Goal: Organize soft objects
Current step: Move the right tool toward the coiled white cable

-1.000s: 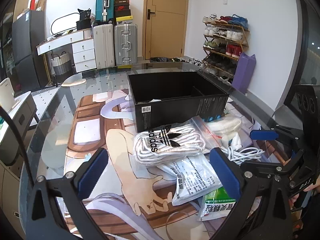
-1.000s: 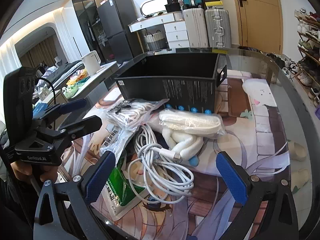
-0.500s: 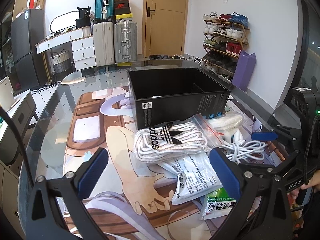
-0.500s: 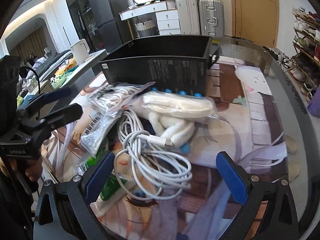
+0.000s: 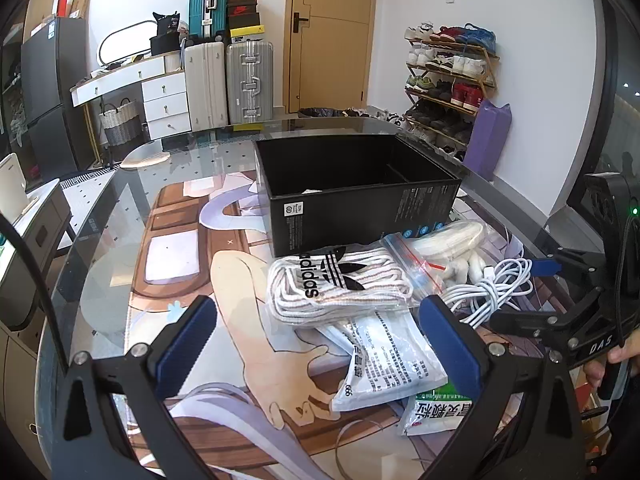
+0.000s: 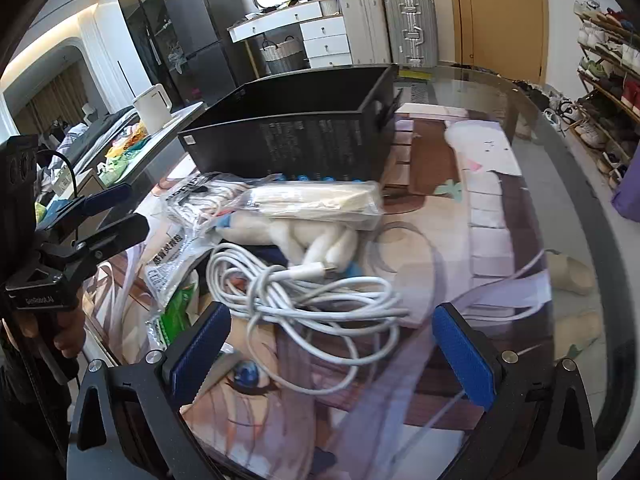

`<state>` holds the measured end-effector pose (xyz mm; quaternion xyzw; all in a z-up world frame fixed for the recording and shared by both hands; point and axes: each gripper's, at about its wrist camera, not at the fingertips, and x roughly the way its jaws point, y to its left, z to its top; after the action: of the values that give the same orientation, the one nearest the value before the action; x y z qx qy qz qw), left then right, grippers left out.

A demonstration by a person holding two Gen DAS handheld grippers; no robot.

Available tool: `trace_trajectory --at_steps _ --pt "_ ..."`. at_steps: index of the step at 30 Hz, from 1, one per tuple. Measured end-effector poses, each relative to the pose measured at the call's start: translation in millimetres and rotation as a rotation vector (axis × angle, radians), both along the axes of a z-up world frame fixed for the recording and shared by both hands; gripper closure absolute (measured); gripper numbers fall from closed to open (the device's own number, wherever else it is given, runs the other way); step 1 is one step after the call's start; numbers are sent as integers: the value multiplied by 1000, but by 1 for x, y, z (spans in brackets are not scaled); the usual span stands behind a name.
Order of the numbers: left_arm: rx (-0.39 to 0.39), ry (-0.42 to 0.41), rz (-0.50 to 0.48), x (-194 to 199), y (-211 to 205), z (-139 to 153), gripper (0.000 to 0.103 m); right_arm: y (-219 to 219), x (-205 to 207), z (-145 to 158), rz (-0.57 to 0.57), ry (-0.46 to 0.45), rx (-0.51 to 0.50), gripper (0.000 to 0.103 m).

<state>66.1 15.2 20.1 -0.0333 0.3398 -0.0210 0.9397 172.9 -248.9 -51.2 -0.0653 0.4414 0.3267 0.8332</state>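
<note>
I have both claws spread wide and holding nothing: my left claw [image 5: 316, 344] hangs over the near side of the pile on the glass surface [image 5: 120, 216], above the laces bag [image 5: 340, 284] and the printed pouch [image 5: 384, 356], and my right claw [image 6: 332, 344] hangs over the white cable [image 6: 320, 300]. The black box [image 5: 352, 192] stands open just beyond the pile, its wall touching the laces bag. Between cable and box lie a plush [image 6: 316, 240] and a clear bag [image 6: 312, 202], with a green packet [image 6: 176, 312] to the left.
</note>
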Motion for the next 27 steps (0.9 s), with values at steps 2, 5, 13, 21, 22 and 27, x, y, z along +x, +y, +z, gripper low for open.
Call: trace_trajectory --at_steps 2,5,13,21,22,27 --pt "-1 1 -1 0 0 0 1 5 0 -4 -3 5 1 1" --pt "0 2 -2 0 1 -1 1 9 0 -5 -25 -5 9 1" --pt "0 3 -2 0 1 -2 1 13 0 -5 -65 -14 18 1" --pt "1 3 -7 -1 0 -5 1 10 -1 -5 -51 -12 37 8" --pt "1 3 -8 -1 0 -6 1 9 -1 -5 -49 -13 38 10" --pt "2 3 -8 0 -1 -5 1 5 0 -4 -34 -1 76 28"
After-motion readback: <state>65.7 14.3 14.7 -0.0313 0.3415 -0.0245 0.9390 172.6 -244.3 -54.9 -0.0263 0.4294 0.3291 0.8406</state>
